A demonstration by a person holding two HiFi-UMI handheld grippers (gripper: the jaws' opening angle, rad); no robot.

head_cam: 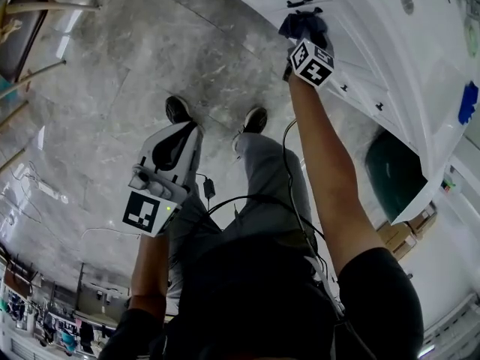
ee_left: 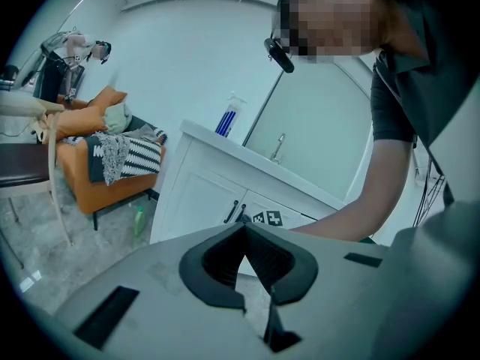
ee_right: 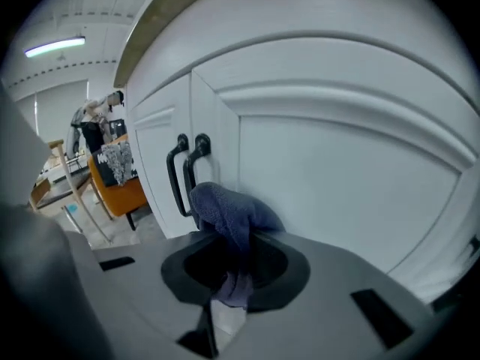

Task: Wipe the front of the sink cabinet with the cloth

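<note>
cloth (ee_right: 229, 212) tail hidden inside right claw (ee_right: 236, 265), sink cabinet (ee_right: 337, 163) cut off at edges

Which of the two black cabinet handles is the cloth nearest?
The right-hand handle in the right gripper view: the blue cloth, clamped in the right gripper, bunches at its lower end; the left-hand handle stands farther off.
</note>
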